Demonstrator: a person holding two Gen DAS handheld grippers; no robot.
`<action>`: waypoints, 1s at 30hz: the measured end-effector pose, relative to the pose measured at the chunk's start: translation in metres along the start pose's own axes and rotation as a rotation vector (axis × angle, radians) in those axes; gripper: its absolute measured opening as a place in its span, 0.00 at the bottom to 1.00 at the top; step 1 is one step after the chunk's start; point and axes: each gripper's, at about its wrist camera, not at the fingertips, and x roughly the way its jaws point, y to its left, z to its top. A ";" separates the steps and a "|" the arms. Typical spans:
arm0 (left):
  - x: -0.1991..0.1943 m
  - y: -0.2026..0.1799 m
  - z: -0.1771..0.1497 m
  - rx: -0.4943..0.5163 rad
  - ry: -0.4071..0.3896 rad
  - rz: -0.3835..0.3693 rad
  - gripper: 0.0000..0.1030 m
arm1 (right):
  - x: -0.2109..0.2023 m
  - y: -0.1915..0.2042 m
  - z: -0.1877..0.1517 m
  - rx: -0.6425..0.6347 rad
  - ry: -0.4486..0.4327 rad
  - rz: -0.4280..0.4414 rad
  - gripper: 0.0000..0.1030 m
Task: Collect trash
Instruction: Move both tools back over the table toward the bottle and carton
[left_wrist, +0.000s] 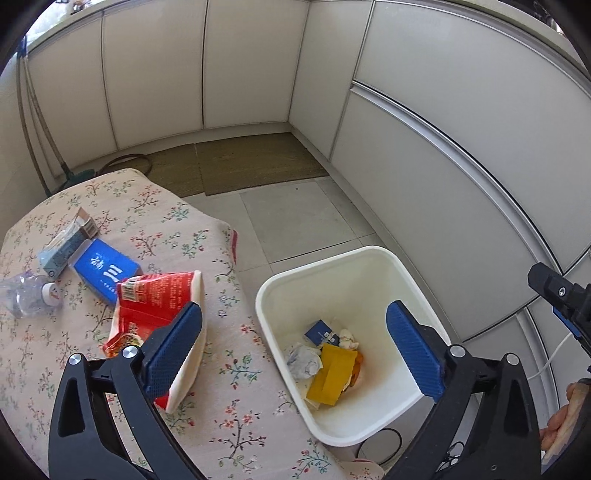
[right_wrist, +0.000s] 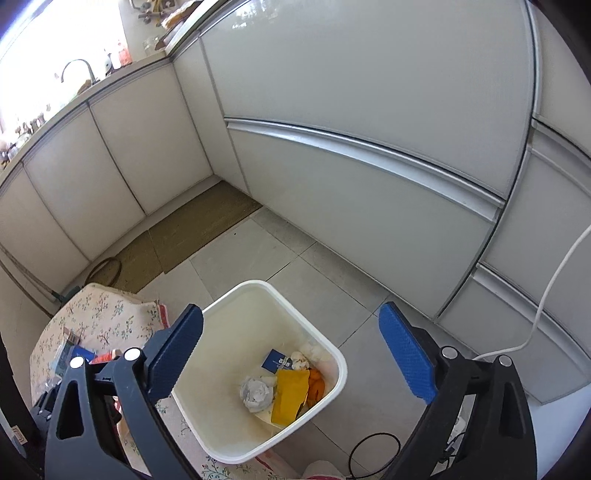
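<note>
White bin (left_wrist: 369, 254) beside tabletop (left_wrist: 236, 406): yellow packet (left_wrist: 330, 373), crumpled paper (left_wrist: 303, 360), small blue box (left_wrist: 318, 329) inside. On tabletop left of bin: red wrapper (left_wrist: 155, 299), blue carton (left_wrist: 105, 269), bottle (left_wrist: 26, 297). Left gripper (left_wrist: 295, 347), right gripper (right_wrist: 291, 350) fingers spread, empty. Roughly half done.

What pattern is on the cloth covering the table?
A small floral print, pink and green sprigs on a cream tablecloth; it shows best in the left wrist view.

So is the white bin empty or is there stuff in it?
Stuff in it: the white bin holds a yellow packet and crumpled paper.
</note>
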 end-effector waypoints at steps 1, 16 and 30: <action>-0.002 0.004 -0.001 -0.003 0.000 0.008 0.93 | 0.001 0.006 -0.002 -0.020 0.006 0.001 0.92; -0.037 0.085 -0.013 -0.114 -0.020 0.100 0.93 | 0.001 0.092 -0.033 -0.258 0.027 0.022 0.93; -0.058 0.195 -0.043 -0.276 0.012 0.216 0.93 | -0.002 0.197 -0.069 -0.406 0.042 0.113 0.93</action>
